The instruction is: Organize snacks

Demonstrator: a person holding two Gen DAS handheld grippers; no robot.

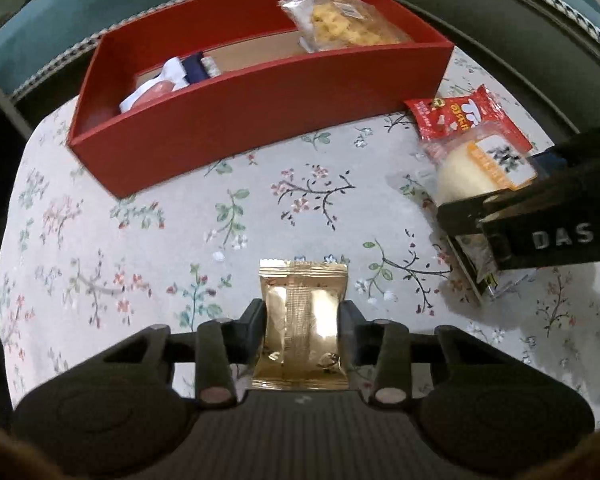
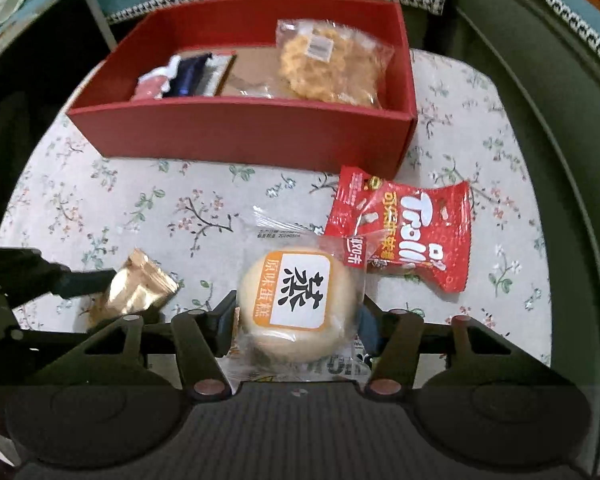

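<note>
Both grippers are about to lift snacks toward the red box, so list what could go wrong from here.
1. The left gripper pinches the gold packet by its slick sides; it could slip out on lifting.
2. The right gripper sits around the round cake, whose clear wrapper lies over the red gummy bag and may drag it.
3. The red box already holds a large cracker bag, leaving little room at that end.

Red box [image 1: 260,120], floral pale tablecloth [image 1: 140,220] (green leaves, pink blossoms), gold packet [image 1: 300,320], red gummy bag [image 2: 400,232].
</note>
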